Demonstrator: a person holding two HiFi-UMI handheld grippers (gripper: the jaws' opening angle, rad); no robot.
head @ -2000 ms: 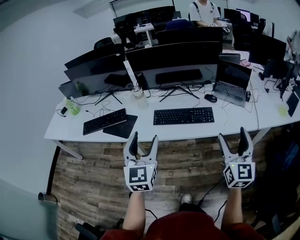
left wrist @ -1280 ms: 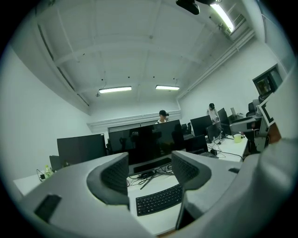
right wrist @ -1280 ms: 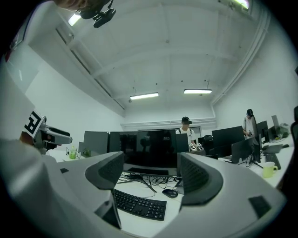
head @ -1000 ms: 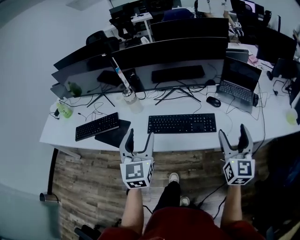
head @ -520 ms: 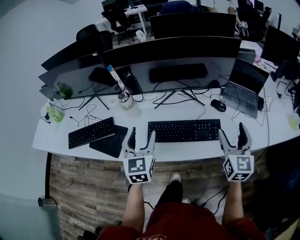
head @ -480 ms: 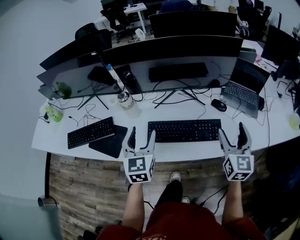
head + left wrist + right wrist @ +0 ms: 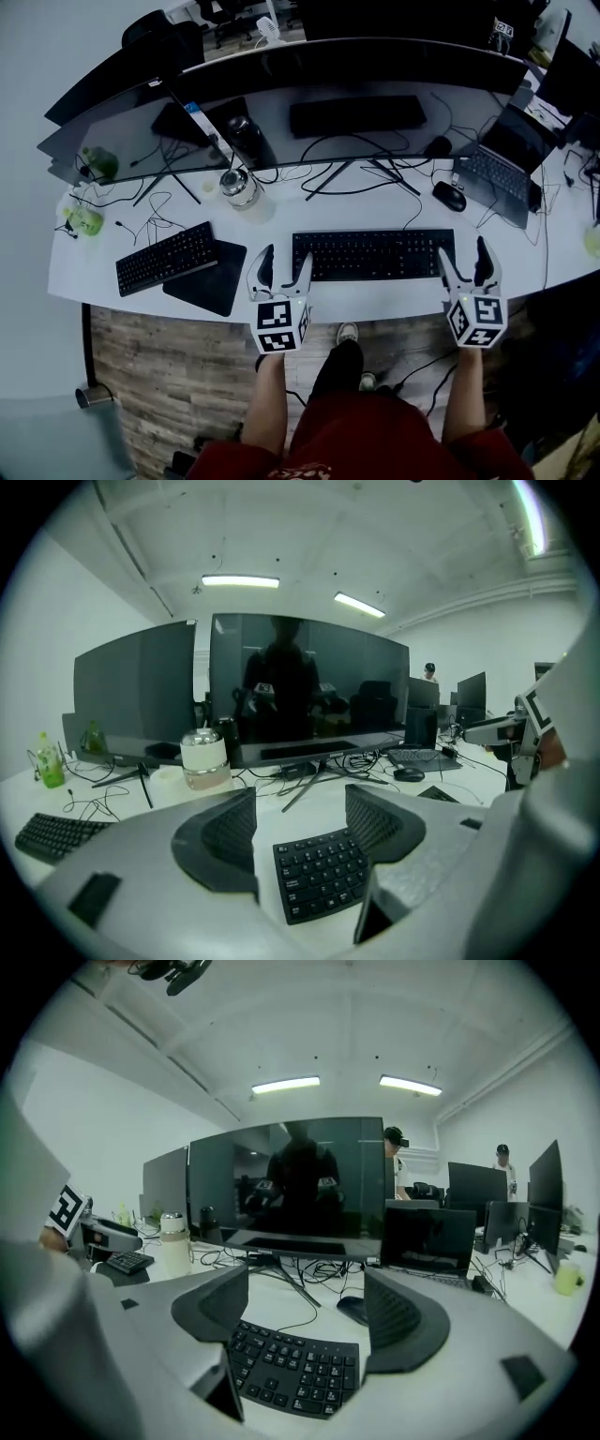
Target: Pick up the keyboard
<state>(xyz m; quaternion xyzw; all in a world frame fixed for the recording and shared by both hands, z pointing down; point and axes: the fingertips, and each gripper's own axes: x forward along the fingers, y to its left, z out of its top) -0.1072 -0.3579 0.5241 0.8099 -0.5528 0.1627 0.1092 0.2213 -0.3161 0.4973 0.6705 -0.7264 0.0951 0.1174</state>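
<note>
Fingers (image 7: pixel 225 841): I see both pairs apart, clamping nothing.
Left gripper (image 7: pixel 279 255): left end of keyboard (image 7: pixel 373 254) between its jaws.
Right gripper (image 7: pixel 466 248): right end between its jaws.

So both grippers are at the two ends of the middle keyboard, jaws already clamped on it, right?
Not clamped: both gripper views show the jaws apart, not pressing on the keyboard. The left gripper and right gripper are at its two ends.

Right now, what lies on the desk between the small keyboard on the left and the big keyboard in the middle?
A black mat, beside the small keyboard; the open left gripper hovers by the big keyboard. Head view.
</note>
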